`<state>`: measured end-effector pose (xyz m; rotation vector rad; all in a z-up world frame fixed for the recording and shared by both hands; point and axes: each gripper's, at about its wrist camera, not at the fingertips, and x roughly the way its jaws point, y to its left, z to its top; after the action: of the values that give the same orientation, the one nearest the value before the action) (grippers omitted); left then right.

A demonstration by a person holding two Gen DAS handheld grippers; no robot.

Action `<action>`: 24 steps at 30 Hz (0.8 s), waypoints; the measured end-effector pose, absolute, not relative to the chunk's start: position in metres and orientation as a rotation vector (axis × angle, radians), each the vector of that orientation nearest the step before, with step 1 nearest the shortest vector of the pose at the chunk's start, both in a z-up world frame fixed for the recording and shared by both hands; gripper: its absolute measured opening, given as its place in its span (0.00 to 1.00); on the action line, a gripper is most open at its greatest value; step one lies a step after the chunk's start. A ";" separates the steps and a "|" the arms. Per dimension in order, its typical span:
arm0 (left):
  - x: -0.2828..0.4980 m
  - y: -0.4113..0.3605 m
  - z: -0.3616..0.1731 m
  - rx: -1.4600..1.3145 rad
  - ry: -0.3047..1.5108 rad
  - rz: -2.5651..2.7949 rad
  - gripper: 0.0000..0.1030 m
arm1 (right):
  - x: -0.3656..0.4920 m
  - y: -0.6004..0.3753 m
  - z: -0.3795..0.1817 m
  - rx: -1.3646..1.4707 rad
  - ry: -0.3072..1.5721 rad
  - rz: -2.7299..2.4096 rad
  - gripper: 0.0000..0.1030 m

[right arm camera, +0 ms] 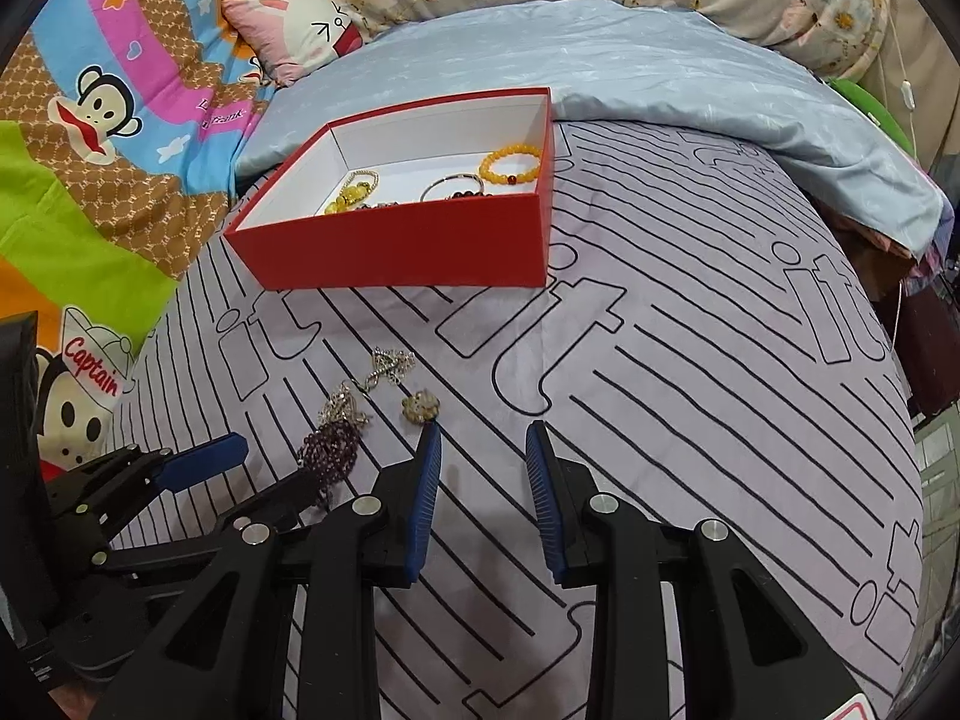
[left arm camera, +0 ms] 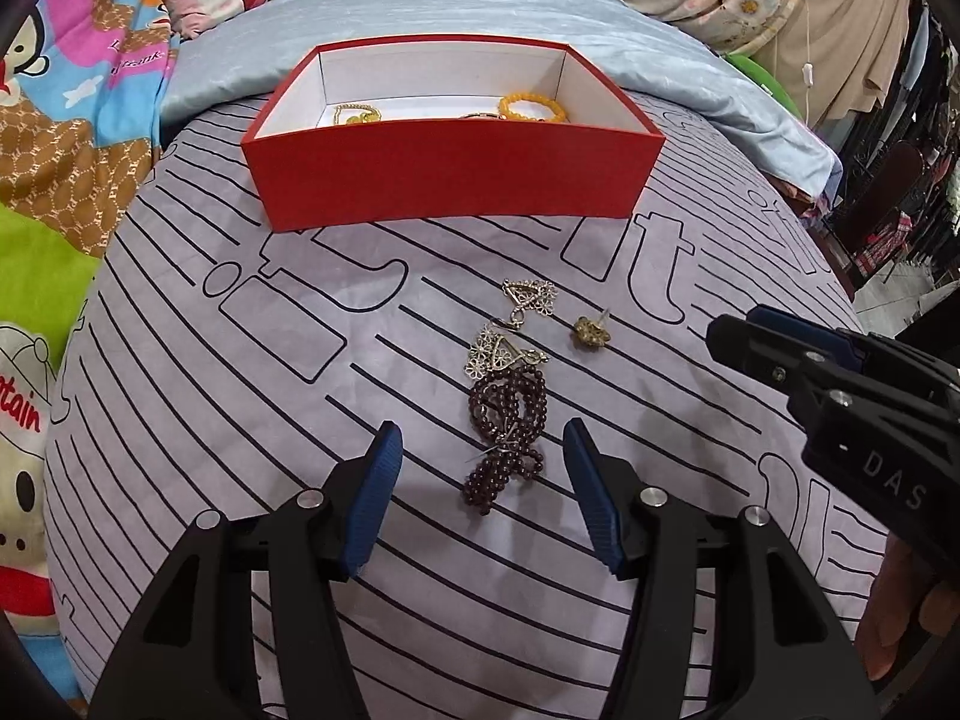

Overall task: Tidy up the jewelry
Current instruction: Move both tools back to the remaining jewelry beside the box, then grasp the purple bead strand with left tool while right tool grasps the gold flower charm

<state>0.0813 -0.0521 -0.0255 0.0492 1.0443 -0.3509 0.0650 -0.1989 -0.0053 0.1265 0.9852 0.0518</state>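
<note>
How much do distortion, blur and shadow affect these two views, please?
Left wrist view: strong fisheye bend, dark vignette corners, sharp dark bead strand, soft shadow under the left tool. Right wrist view: same curvature, red box crisp, no glare.

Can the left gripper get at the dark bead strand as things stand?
Probably yes. The left gripper is open, its blue pads either side of the dark bead strand with nothing over it. The silver flower earrings touch the strand's far end and may drag along.

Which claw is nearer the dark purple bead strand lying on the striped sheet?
Left. The left claw straddles the dark purple bead strand, open, not gripping. The right claw hovers beside it, nearer the small gold earring.
</note>
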 end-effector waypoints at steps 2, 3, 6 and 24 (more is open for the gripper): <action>0.082 -0.053 -0.028 0.047 1.048 -0.350 0.52 | 0.064 -0.199 -0.006 0.128 0.987 0.051 0.28; 0.082 -0.055 -0.029 0.046 1.051 -0.352 0.51 | 0.063 -0.199 -0.006 0.128 0.988 0.051 0.29; 0.083 -0.056 -0.032 0.047 1.058 -0.355 0.46 | 0.063 -0.199 -0.007 0.128 0.990 0.054 0.29; 0.075 -0.038 -0.030 -0.006 1.072 -0.410 0.09 | 0.068 -0.183 -0.015 0.121 1.013 0.106 0.29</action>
<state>0.0752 -0.0377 -0.0301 -0.0060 1.0723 -0.4102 0.0684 -0.1831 -0.0153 0.1207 1.0134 0.1057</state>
